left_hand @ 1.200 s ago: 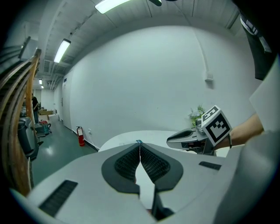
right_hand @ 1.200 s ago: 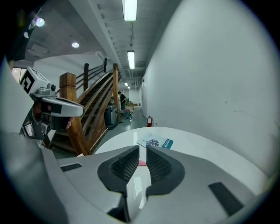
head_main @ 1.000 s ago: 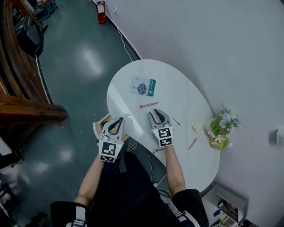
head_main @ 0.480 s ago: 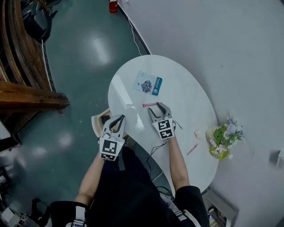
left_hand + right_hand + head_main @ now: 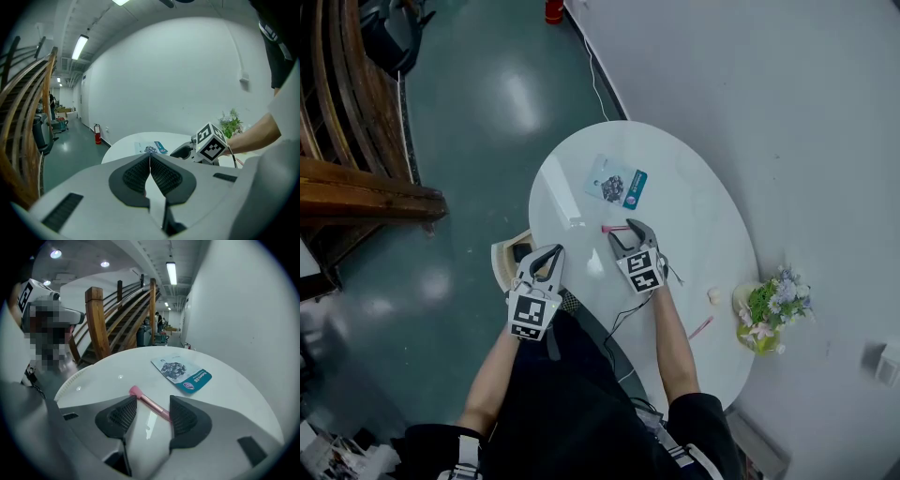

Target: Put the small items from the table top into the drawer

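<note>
The white table [image 5: 694, 216] has its drawer [image 5: 508, 255] at the near left edge, beside my left gripper [image 5: 549, 255], whose jaws are together and empty. My right gripper [image 5: 149, 414] stands spread astride the pink stick [image 5: 149, 403]. I should sink lower and close squarely, so it doesn't roll. A second ago this gripper sat short of the stick; its jaws have just been opening.
</note>
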Tool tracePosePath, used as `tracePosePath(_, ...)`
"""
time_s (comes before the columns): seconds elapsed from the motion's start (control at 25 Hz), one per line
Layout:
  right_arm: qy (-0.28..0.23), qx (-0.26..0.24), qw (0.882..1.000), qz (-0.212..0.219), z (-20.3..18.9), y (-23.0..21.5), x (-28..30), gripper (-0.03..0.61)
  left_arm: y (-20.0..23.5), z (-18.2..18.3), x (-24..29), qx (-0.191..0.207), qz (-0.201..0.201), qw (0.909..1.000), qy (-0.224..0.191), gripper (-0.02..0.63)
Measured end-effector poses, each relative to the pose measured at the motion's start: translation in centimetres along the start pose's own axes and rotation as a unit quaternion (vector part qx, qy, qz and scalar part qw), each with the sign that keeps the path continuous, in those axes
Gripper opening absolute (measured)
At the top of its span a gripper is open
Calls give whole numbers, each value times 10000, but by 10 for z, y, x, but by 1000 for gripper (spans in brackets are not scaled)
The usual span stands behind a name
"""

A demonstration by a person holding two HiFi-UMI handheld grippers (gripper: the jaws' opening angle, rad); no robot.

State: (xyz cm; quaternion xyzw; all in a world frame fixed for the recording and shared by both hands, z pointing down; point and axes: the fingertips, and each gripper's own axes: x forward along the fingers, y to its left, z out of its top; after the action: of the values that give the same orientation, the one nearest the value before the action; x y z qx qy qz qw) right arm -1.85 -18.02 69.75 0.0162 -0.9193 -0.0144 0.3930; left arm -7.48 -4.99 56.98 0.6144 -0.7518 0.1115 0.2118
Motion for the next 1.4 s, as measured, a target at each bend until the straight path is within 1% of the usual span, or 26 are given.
tracePosePath(0.24,67,50,10000,42,-4,2,2,213,8,-3,2,-104,125,9999,23,20)
tracePosePath(0.32,142,45,9998,110,-4,6,2,180,8,-1,3,-115,132,9998,13,20)
tracePosePath(0.4,192,-9,9997,147,-3,11,2,125,8,0,3,-106,128,9999,9,20)
tracePosePath(0.56,231,-10,9997,79,-3,16,3,66,8,0,2,-84,118,9999,19,20)
tracePosePath(0.8,204,131,9997,28,-2,15,3,63,9,0,-2,-59,98,9999,5,20)
tracePosePath(0.96,65,258,9996,-16,5,16,-2,63,14,1,-7,-33,128,9999,-19,20)
tracePosePath(1.24,-418,400,9982,-153,47,23,-30,63,23,15,-24,45,196,9997,-166,20)
tracePosePath(1.4,-840,539,9946,-277,77,31,-55,63,24,26,-38,154,198,9993,-287,20)
